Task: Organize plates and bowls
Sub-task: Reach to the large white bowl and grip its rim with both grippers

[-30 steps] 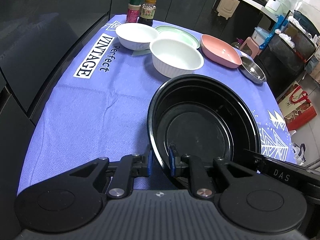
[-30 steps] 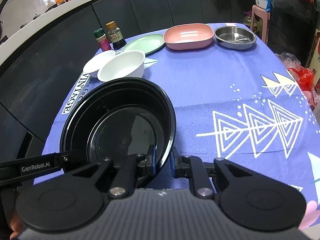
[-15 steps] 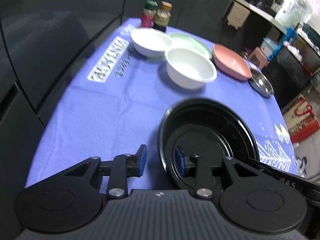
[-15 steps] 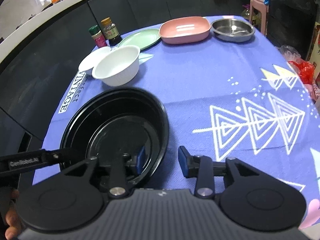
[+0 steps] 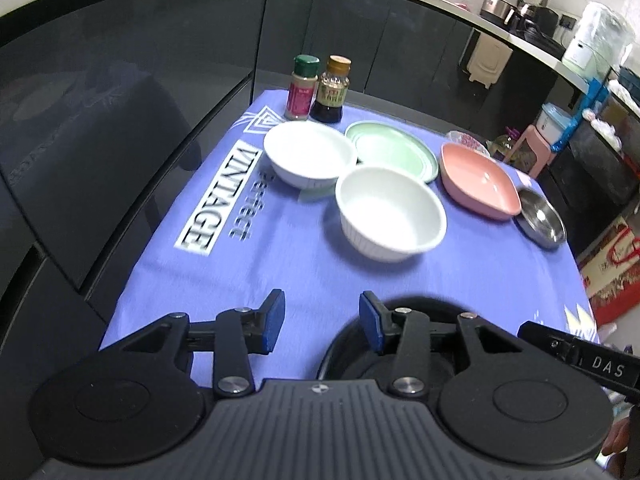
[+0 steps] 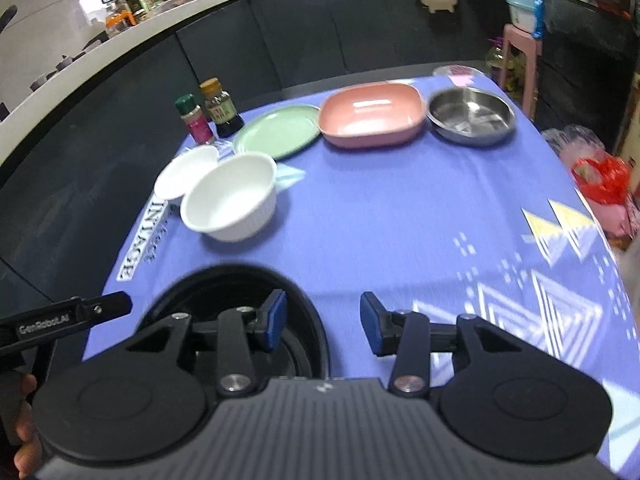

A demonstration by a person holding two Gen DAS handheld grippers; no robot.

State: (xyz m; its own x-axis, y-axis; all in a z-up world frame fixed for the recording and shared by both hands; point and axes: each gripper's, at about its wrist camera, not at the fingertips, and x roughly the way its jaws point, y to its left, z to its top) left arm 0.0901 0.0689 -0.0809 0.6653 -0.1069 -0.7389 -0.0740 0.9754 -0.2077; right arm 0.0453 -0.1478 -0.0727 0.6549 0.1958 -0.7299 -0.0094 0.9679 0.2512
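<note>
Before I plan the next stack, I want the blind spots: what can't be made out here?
- Black bowl: near half hidden by the right gripper body; in the left wrist view only a sliver shows.
- Shallow white bowl: right wrist view, partly behind the ribbed white bowl.
- Bottle labels: too small and blurred.
- Table's near edge: cut off in both views.

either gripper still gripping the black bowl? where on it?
No. Left gripper and right gripper are both opening with nothing between their fingers; the black bowl sits released on the cloth.
</note>
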